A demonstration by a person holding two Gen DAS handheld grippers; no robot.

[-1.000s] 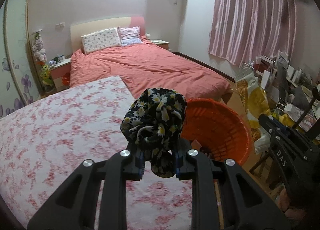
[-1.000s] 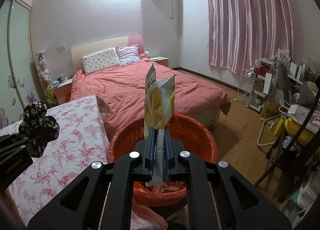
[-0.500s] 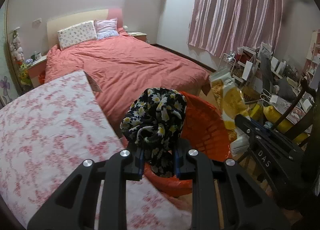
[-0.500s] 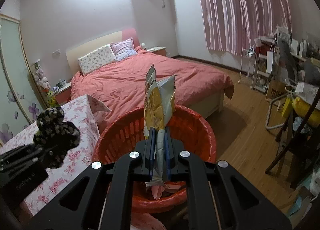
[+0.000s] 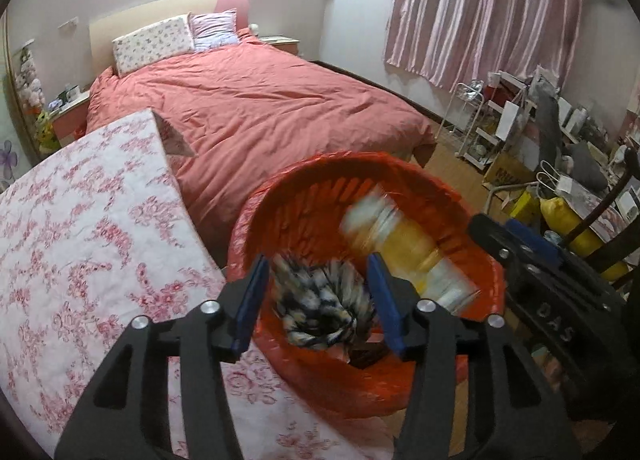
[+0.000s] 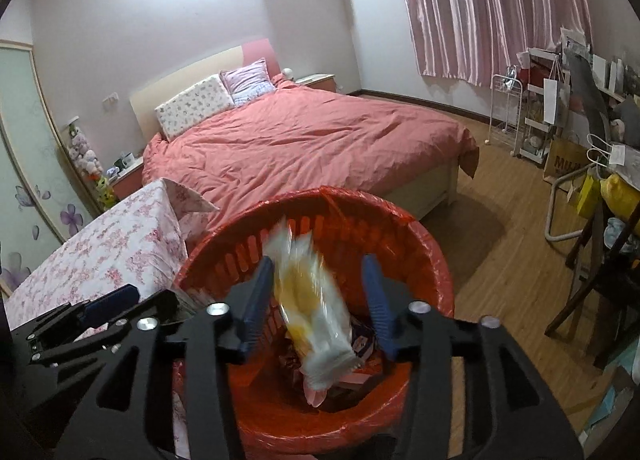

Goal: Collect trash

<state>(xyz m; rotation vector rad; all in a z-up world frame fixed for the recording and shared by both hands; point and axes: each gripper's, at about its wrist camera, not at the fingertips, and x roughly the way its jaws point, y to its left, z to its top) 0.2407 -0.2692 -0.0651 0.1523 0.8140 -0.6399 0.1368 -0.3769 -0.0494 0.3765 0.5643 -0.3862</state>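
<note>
Over the orange bin [image 5: 360, 376], at about six o'clock in both wrist views, I have both claws releasing at once. By my reading this pair of items is all but delivered: the black flowered cloth wad [image 5: 320, 308] is a streaked blur between the left claw [image 5: 318, 300] and its blue pads, already inside the bin's rim, and the yellow-and-white snack wrapper [image 6: 316, 312] is likewise smeared between the right claw [image 6: 316, 304] and dropping toward the litter at the bottom. Neither is gripped any more, as far as I can see; there is clear air between each pad and its item.

Both claws have their jaws opening, roughly half spread at this instant, with the falling piece passing between them but untouched. From the left wrist the wrapper shows again at about two o'clock, blurred, above the far wall of the bin.

What remains I cannot judge fully (the flowered table [image 5: 80, 260] at nine o'clock shows no further rubbish in the part I can see). I would look it over before calling the collection finished.
</note>
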